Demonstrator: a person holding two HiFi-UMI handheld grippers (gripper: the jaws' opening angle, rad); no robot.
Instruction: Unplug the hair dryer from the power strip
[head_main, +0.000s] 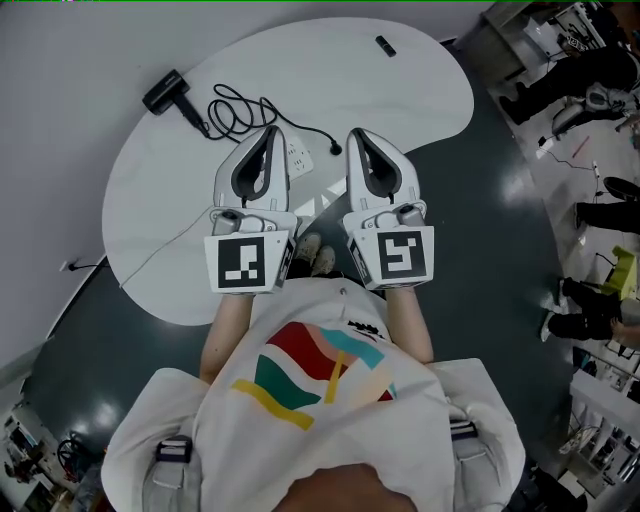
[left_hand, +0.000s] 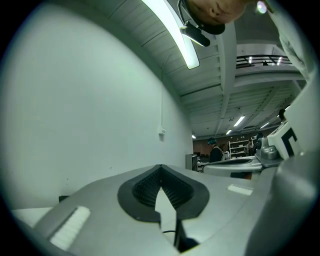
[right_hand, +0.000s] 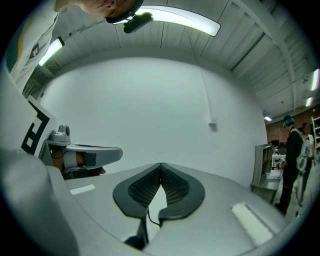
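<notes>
The black hair dryer (head_main: 168, 91) lies at the far left of the white table (head_main: 420, 90), its black cord (head_main: 236, 112) coiled beside it. The cord ends in a plug (head_main: 335, 150) just right of the white power strip (head_main: 299, 158), which is partly hidden behind my left gripper; whether the plug is seated I cannot tell. My left gripper (head_main: 268, 133) (left_hand: 160, 169) and right gripper (head_main: 357, 136) (right_hand: 160, 166) are held level side by side above the table's near edge. Both are shut with nothing between the jaws.
A small black object (head_main: 385, 45) lies at the table's far edge. A thin white cable (head_main: 150, 255) runs from the strip off the table's left side. A dark grey floor surrounds the table. People and equipment (head_main: 590, 90) stand at the right.
</notes>
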